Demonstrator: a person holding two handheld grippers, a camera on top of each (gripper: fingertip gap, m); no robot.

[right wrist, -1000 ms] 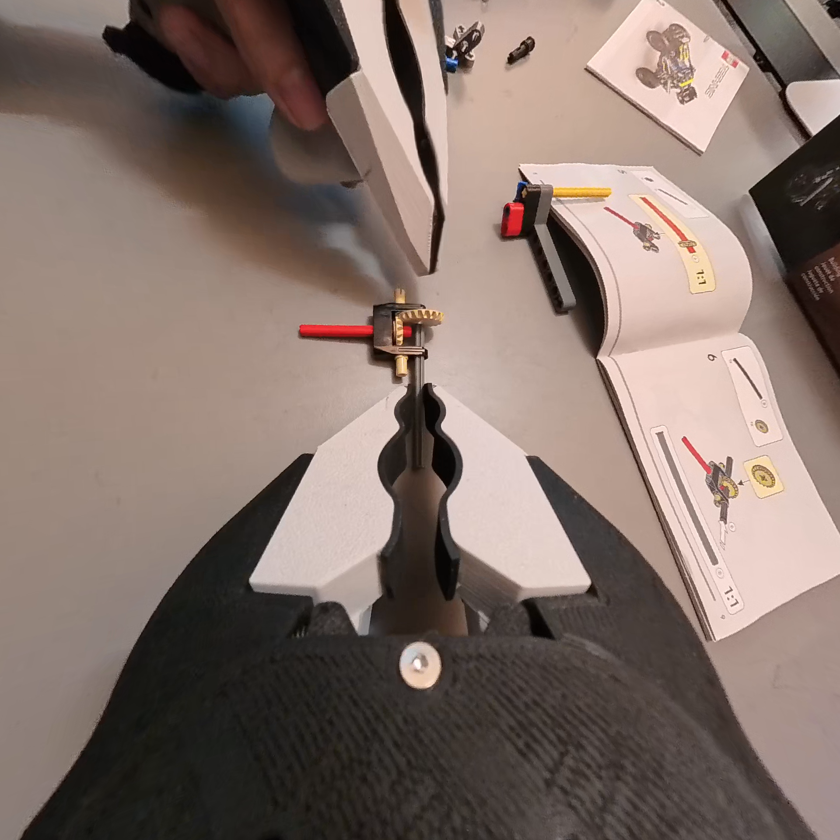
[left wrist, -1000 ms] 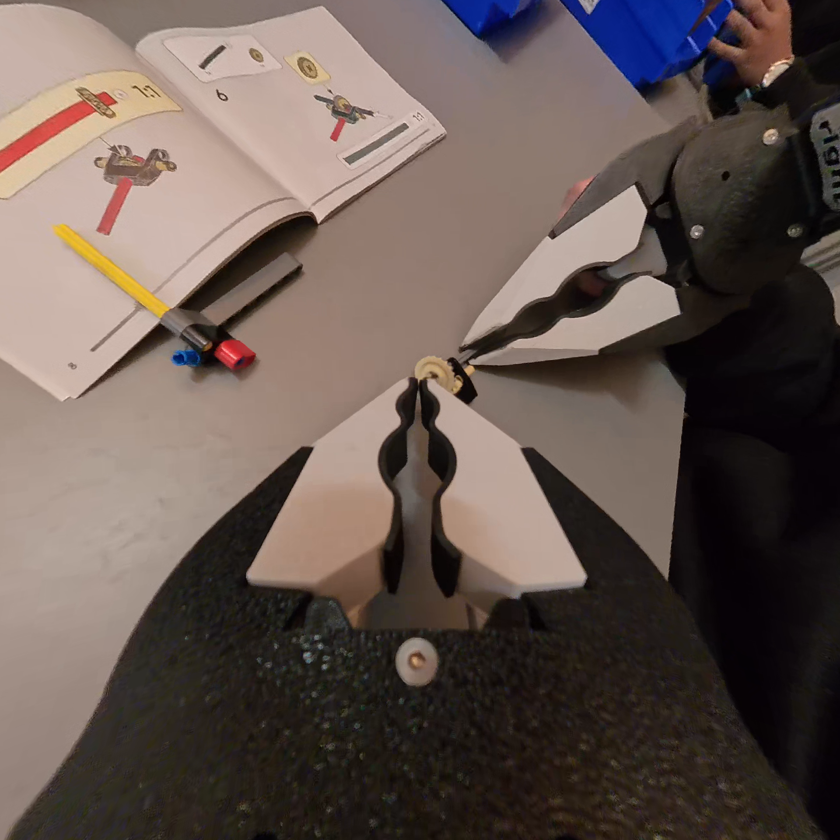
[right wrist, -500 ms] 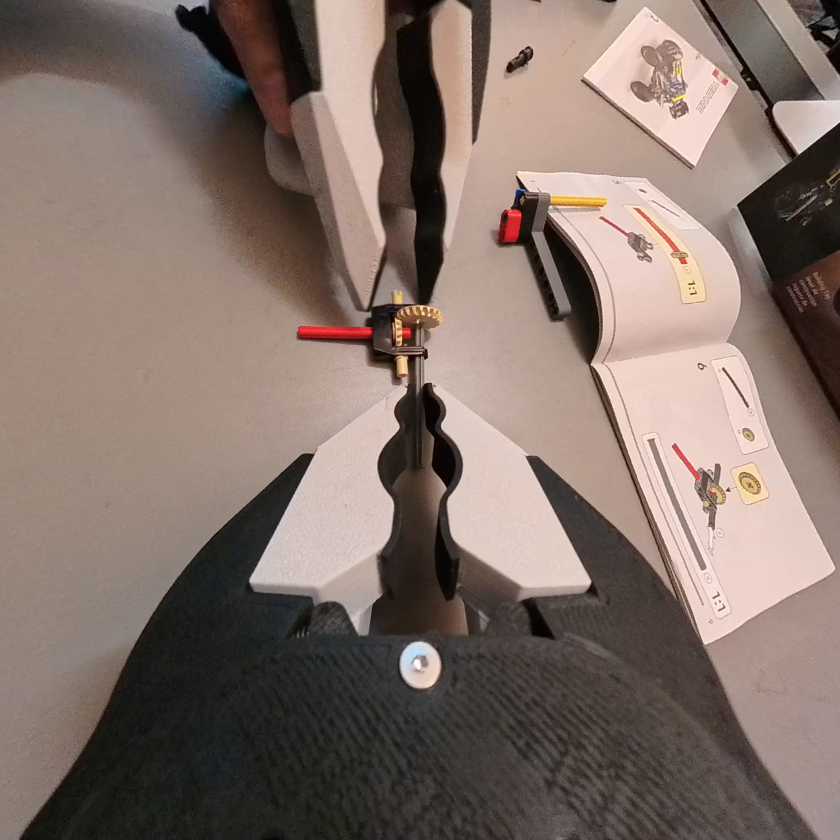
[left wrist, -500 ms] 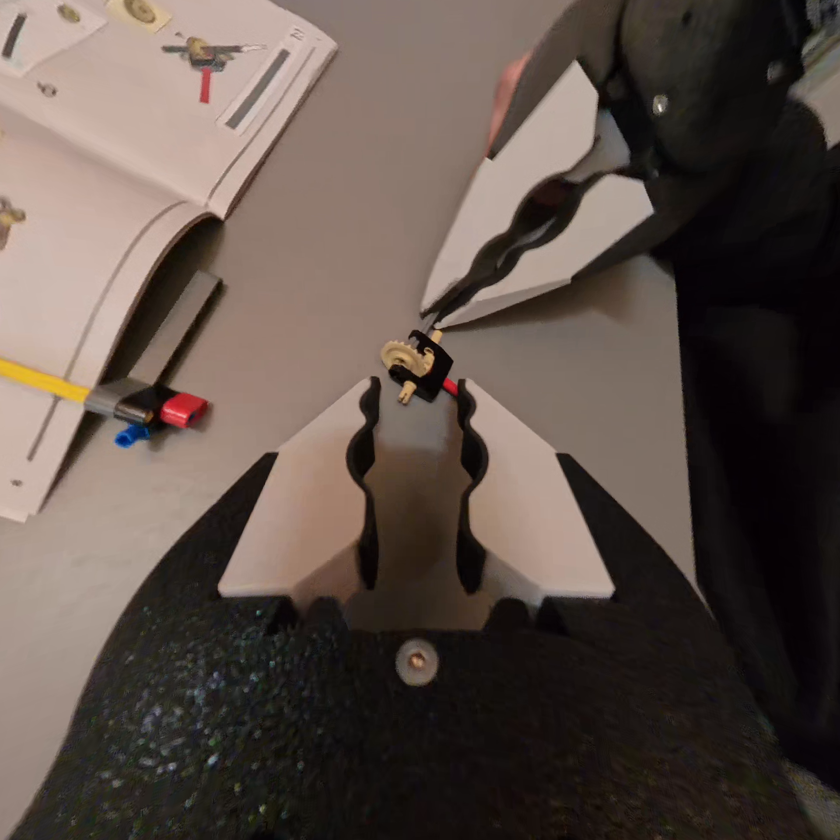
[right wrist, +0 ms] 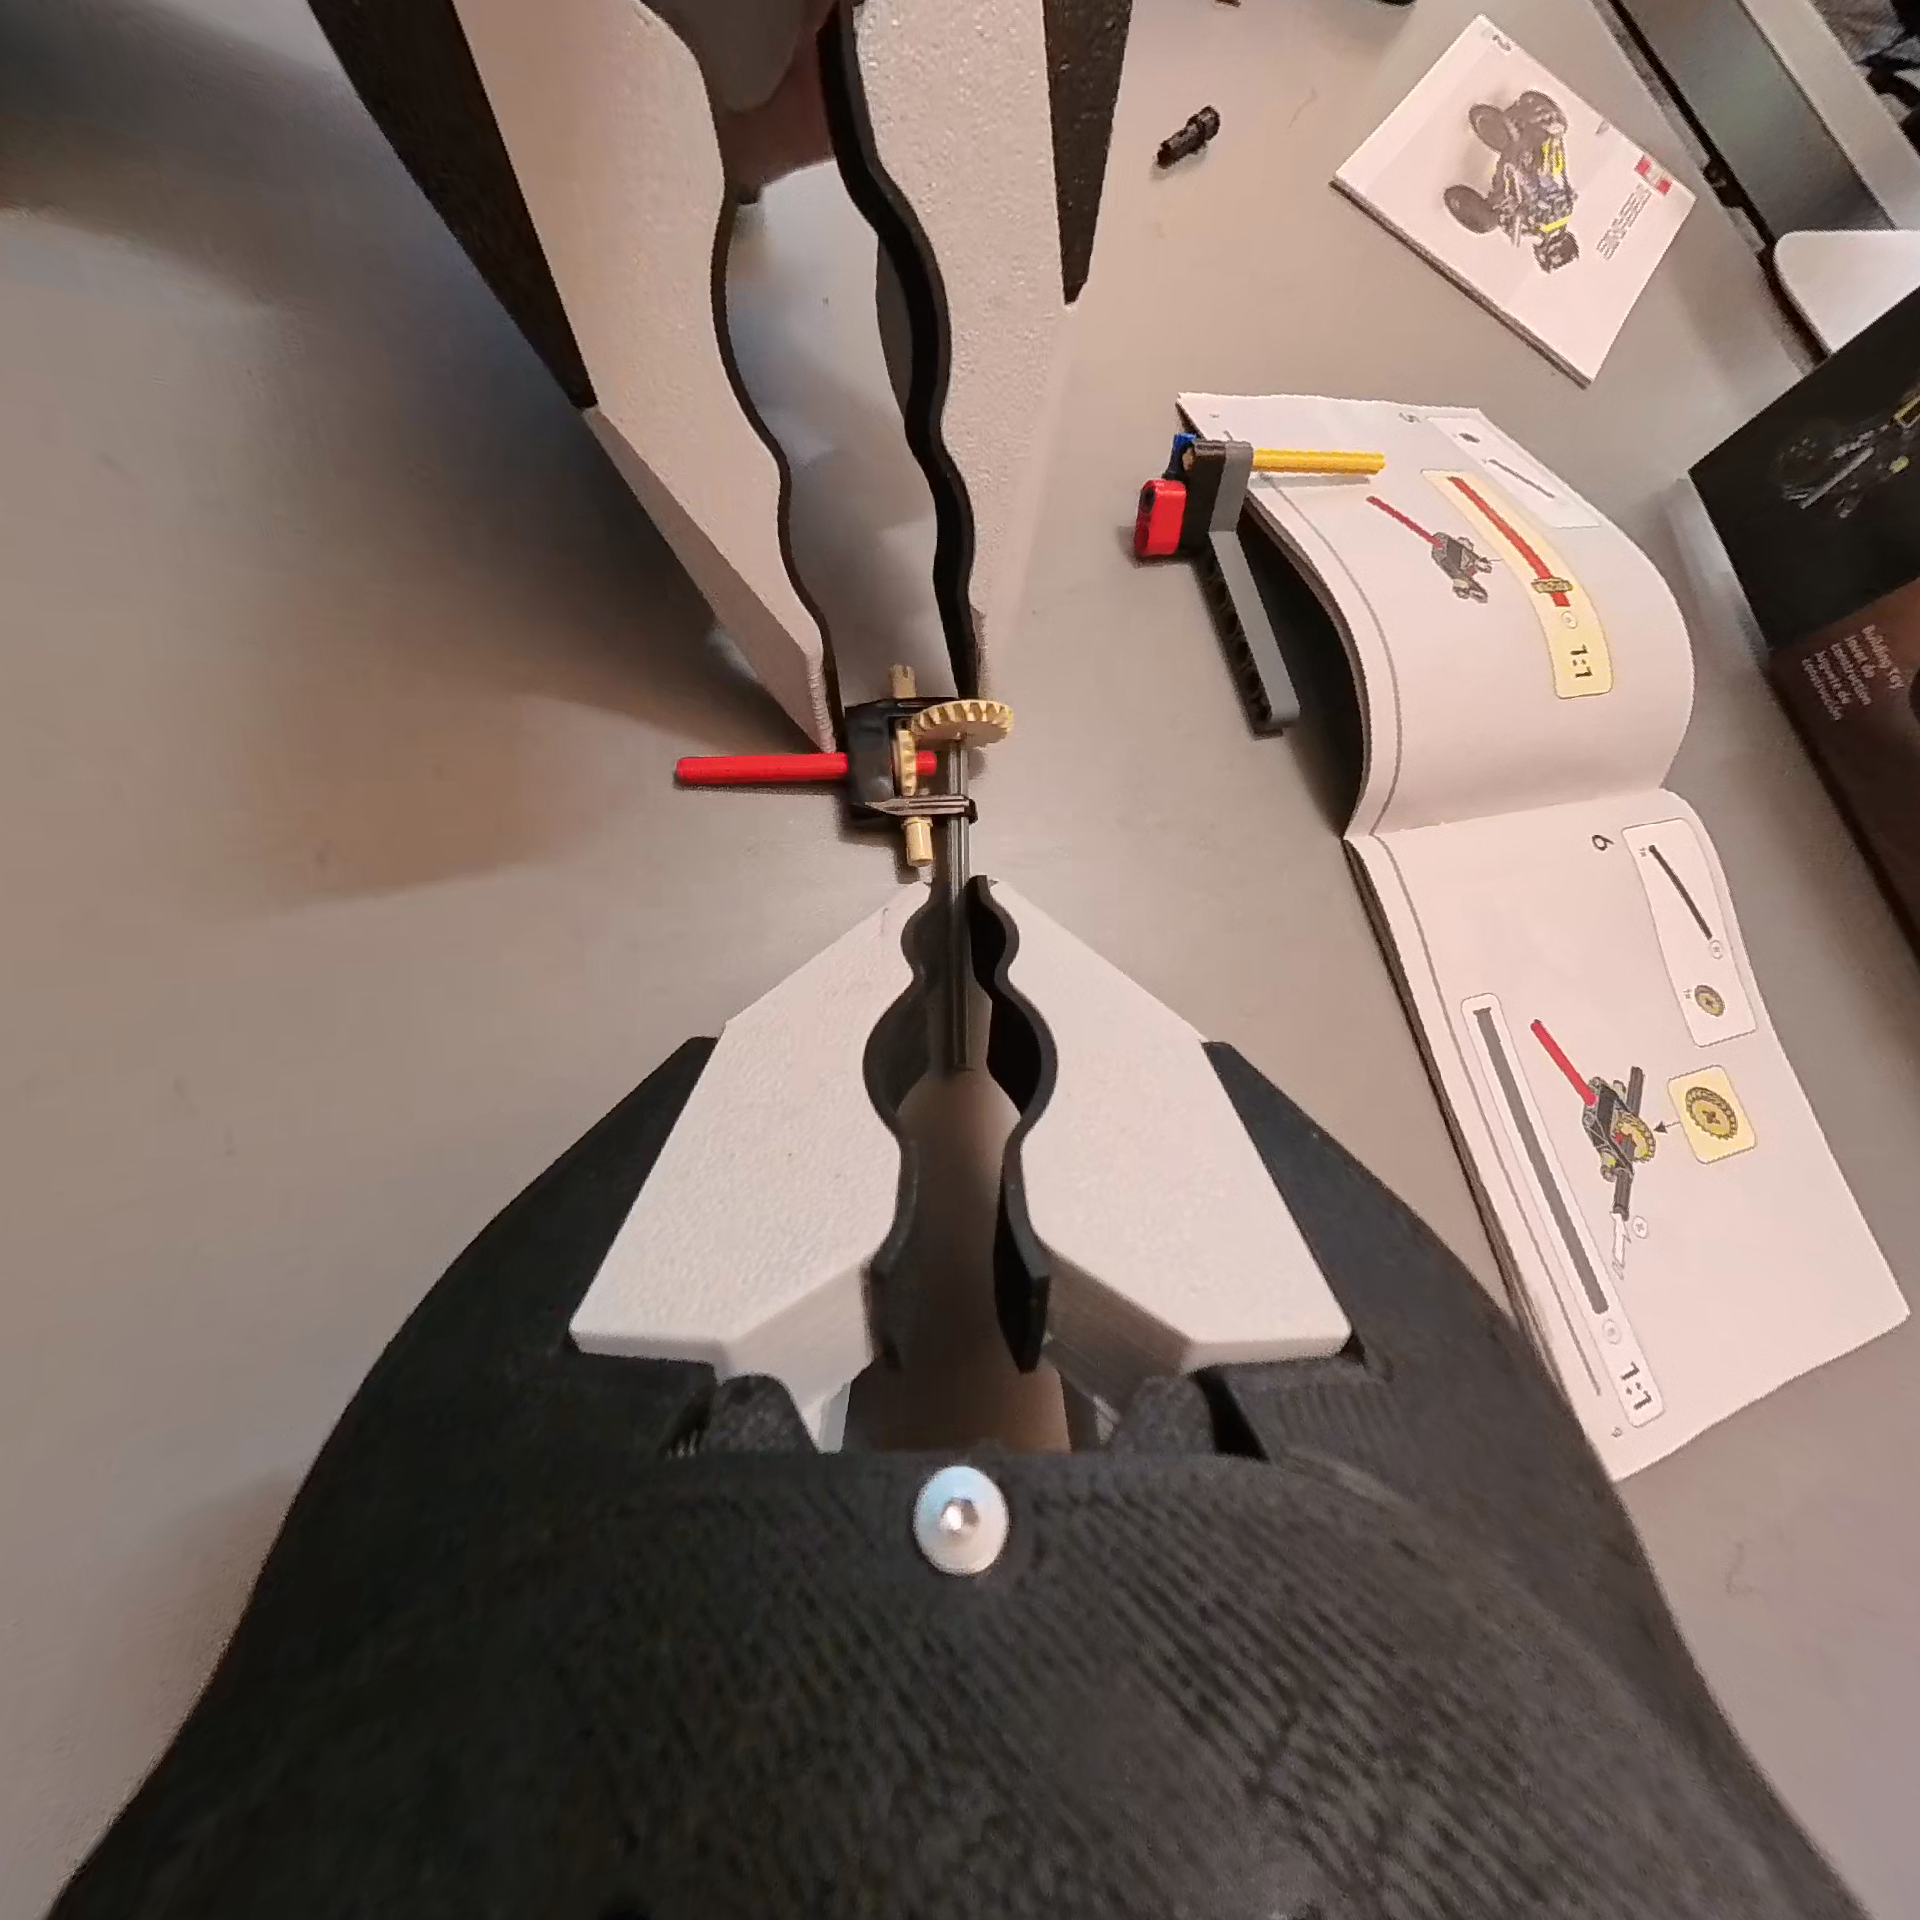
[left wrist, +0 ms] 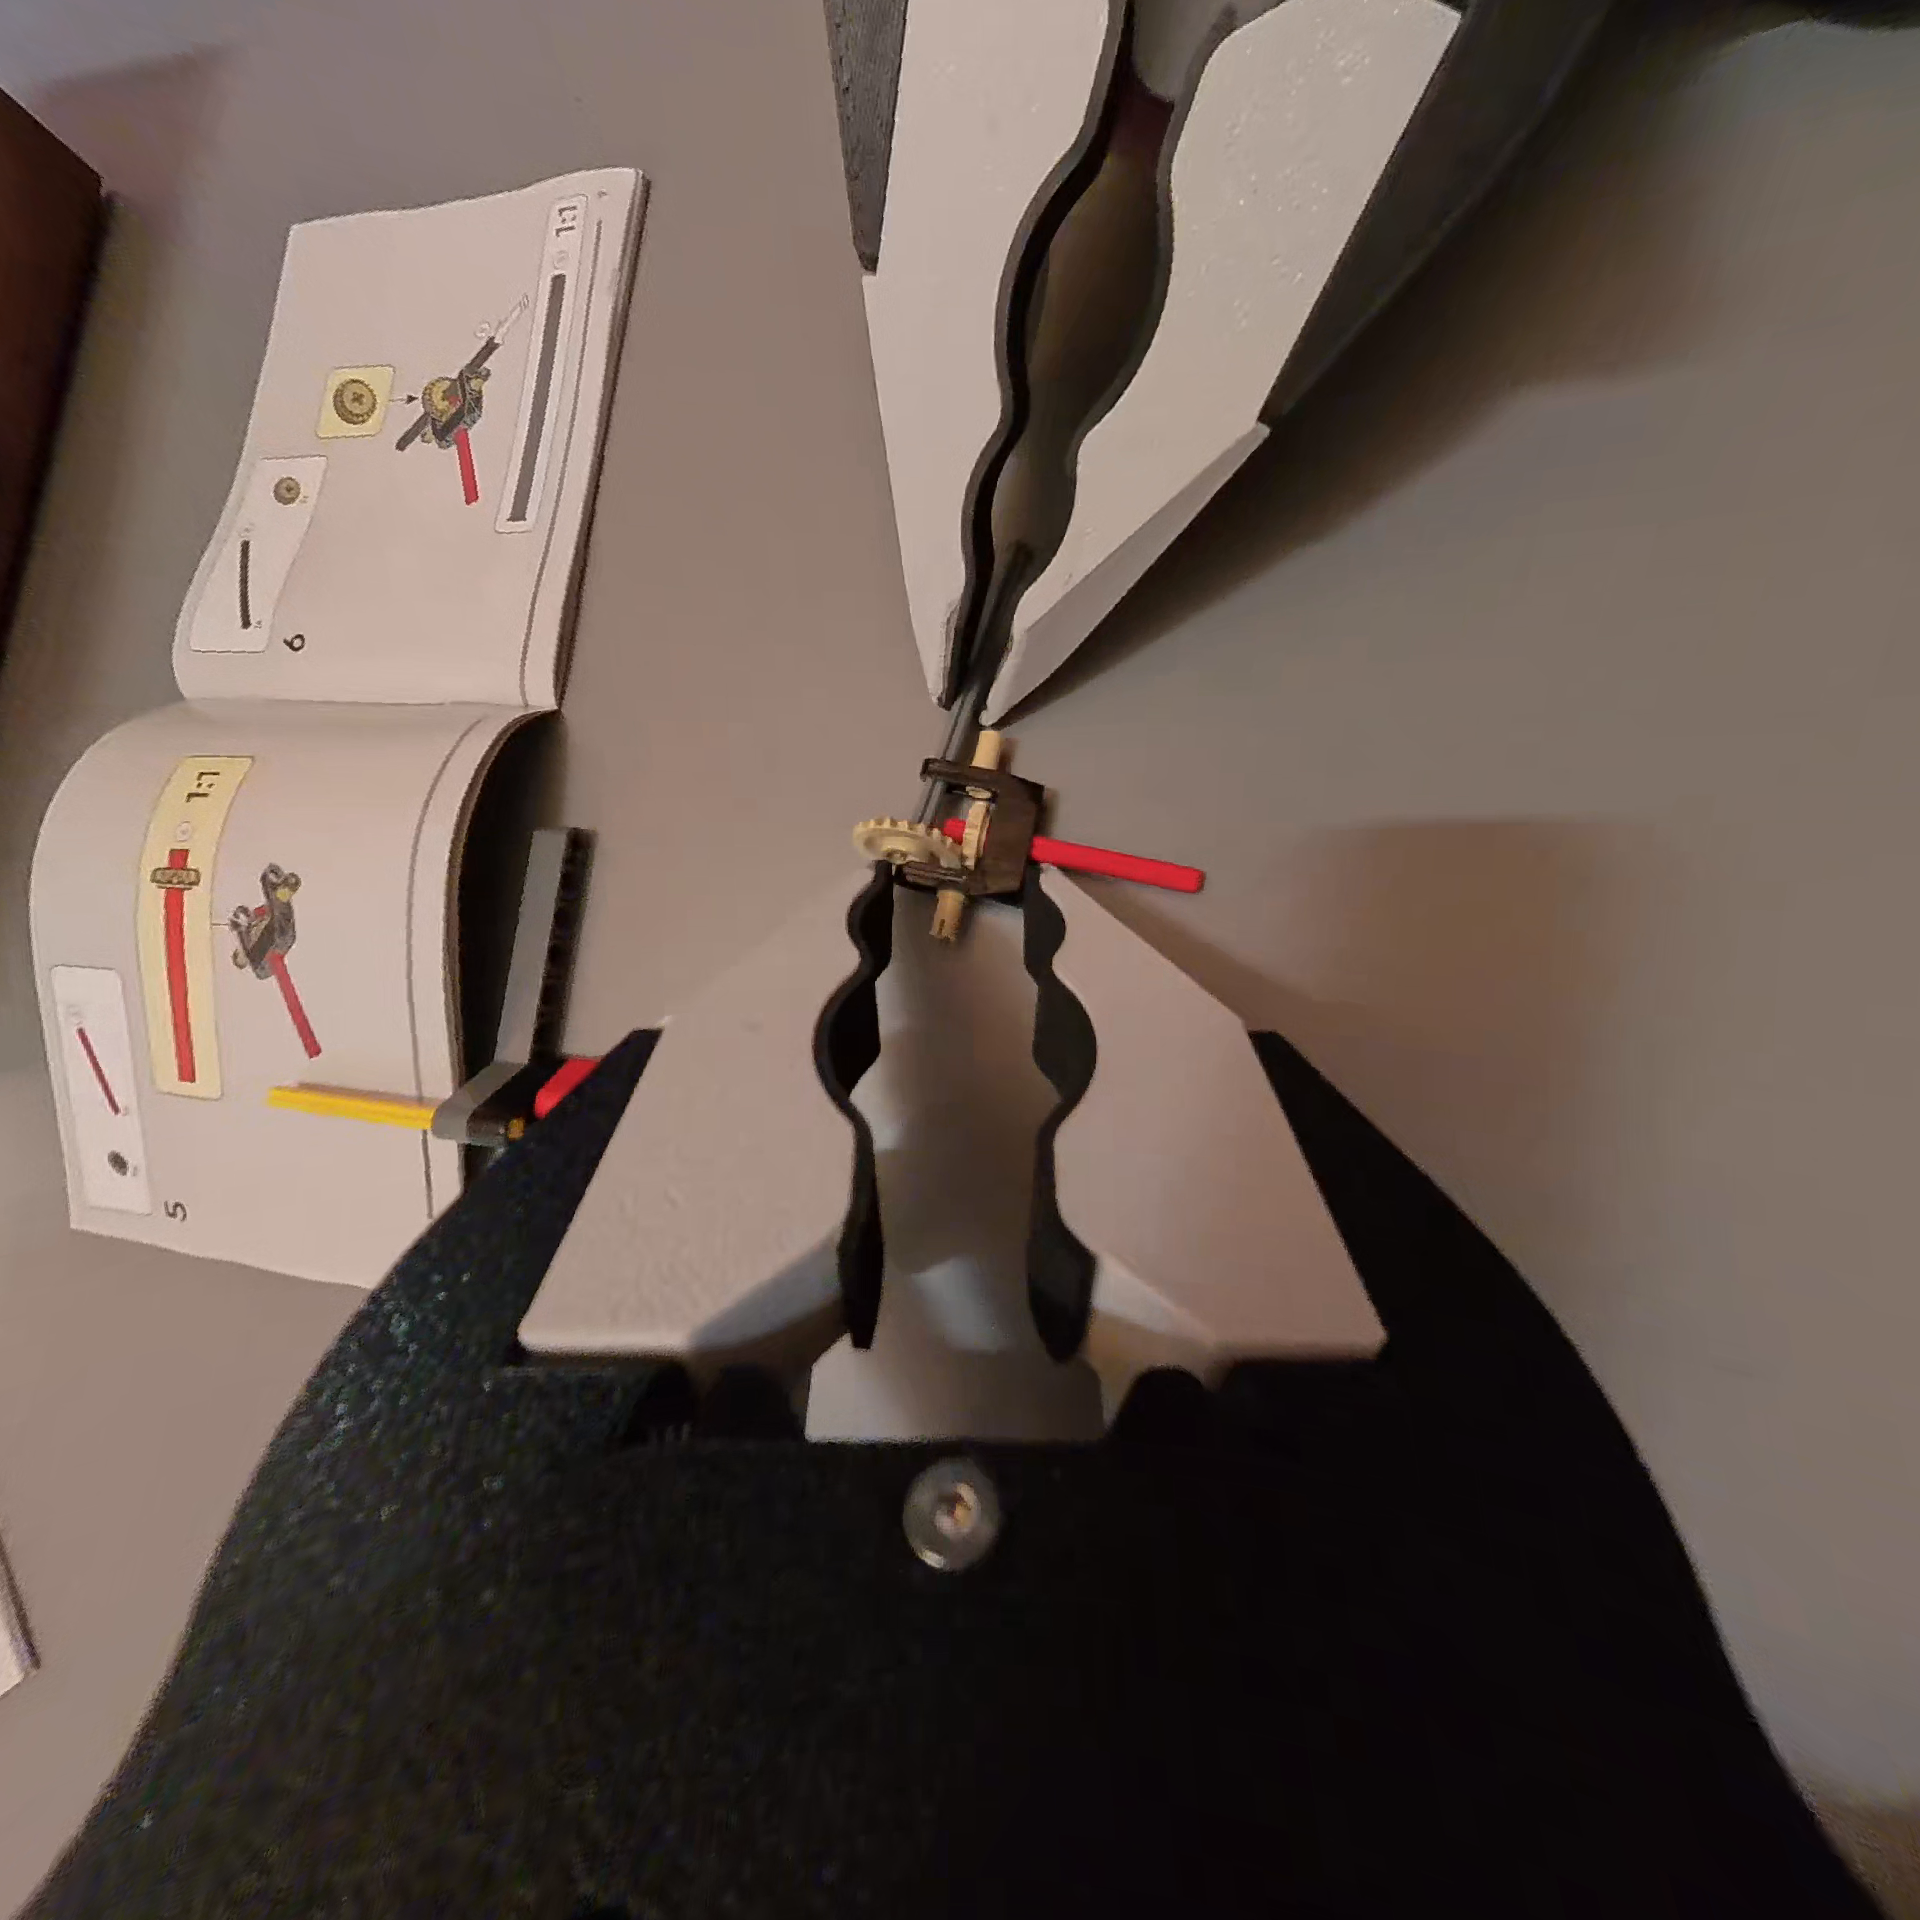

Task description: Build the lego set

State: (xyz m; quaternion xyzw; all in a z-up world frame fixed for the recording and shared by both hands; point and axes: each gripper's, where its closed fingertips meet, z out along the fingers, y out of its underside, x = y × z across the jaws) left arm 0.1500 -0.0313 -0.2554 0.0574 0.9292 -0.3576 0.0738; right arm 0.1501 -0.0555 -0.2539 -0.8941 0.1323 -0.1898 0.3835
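A small lego assembly (left wrist: 982, 831), a black bracket with tan gears (left wrist: 899, 840) and a red axle (left wrist: 1112, 862), sits on the grey table. My right gripper (right wrist: 951, 883) is shut on a black axle (right wrist: 961, 956) that runs through the bracket (right wrist: 878, 764) under the flat tan gear (right wrist: 961, 719). My left gripper (left wrist: 956, 894) is open, facing the right one, with its jaws on either side of the bracket. In the right wrist view the left gripper (right wrist: 894, 701) comes in from the top, one fingertip (right wrist: 816, 717) by the red axle (right wrist: 758, 769). The right gripper (left wrist: 966, 712) shows at the top of the left wrist view.
An open instruction booklet (right wrist: 1558, 883) lies beside the work spot and also shows in the left wrist view (left wrist: 416, 468). A grey beam with a yellow axle and a red piece (right wrist: 1216, 499) rests against it. A closed booklet (right wrist: 1517, 197), a black pin (right wrist: 1190, 135) and a dark box (right wrist: 1829, 520) lie farther off. Only a small space, under 4 cm, lies between the two pairs of fingers.
My left gripper has opened and swung round to face the right gripper, its jaws now either side of the bracket. The right gripper has kept hold of the black axle.
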